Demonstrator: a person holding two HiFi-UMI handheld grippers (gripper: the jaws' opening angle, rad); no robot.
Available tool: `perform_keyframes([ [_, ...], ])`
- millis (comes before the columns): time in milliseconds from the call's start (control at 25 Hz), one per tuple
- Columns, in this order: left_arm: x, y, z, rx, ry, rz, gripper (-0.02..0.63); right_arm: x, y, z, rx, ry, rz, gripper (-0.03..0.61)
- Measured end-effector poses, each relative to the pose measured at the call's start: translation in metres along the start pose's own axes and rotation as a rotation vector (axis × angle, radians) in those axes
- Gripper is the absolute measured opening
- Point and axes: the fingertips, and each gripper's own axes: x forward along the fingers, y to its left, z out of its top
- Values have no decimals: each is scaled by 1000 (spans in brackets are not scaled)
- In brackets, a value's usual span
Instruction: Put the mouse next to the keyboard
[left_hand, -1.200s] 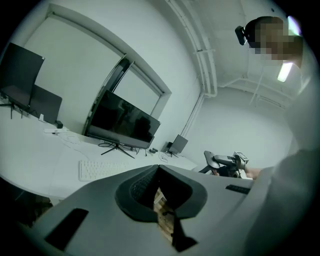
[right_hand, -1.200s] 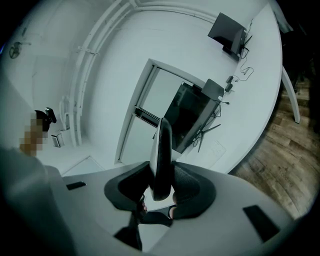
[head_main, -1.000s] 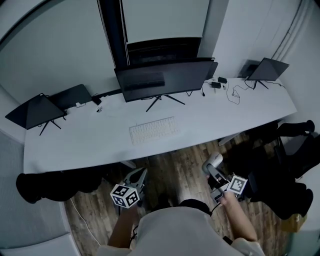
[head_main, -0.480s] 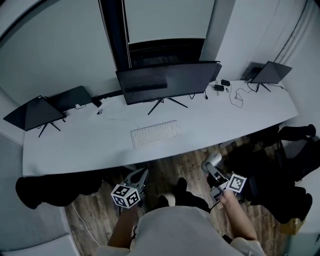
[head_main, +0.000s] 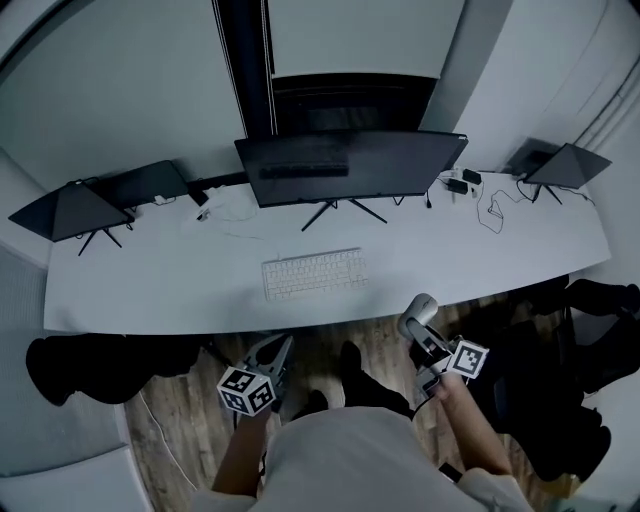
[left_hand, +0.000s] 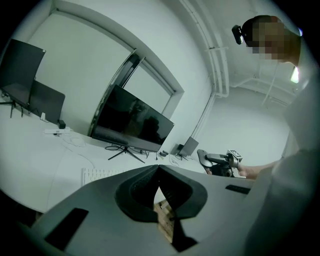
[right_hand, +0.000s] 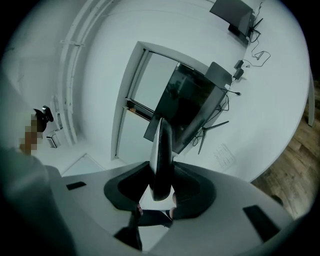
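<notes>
One mouse (head_main: 417, 311), pale and set on edge, is pinched between the jaws of the right gripper (head_main: 421, 327), which a person holds in the air over the wooden floor (head_main: 375, 340), just short of the desk's front edge. From the white keyboard (head_main: 314, 273) the mouse lies at about 4 o'clock, near it but not yet over the desk (head_main: 150, 290). The keyboard sits mid-desk, with bare surface at its 3 o'clock side and a dark monitor (head_main: 350, 165) on a splayed stand at its 12 o'clock. The left gripper (head_main: 273, 357) hangs at about 7 o'clock from the keyboard, also over the floor, its jaws pressed together on nothing.

The job appears to be at the carrying stage: the mouse is gripped and in transit, the placing not yet done. The next move would likely call for bringing the right gripper forward over the desk edge, turning the mouse flat, lowering it onto the bare patch just beside the keyboard's right end, then letting the jaws part.
</notes>
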Motion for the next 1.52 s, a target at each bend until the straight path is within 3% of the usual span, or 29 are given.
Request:
perform_keyframes([
  [200, 29, 2, 4, -12, -8, 39, 17, 31, -25, 27, 1, 84, 29, 137],
  [800, 120, 6, -1, -55, 8, 136, 17, 105, -130, 85, 2, 320, 10, 137],
  [1520, 183, 16, -39, -150, 93, 160, 17, 177, -263, 51, 18, 585, -177, 143],
])
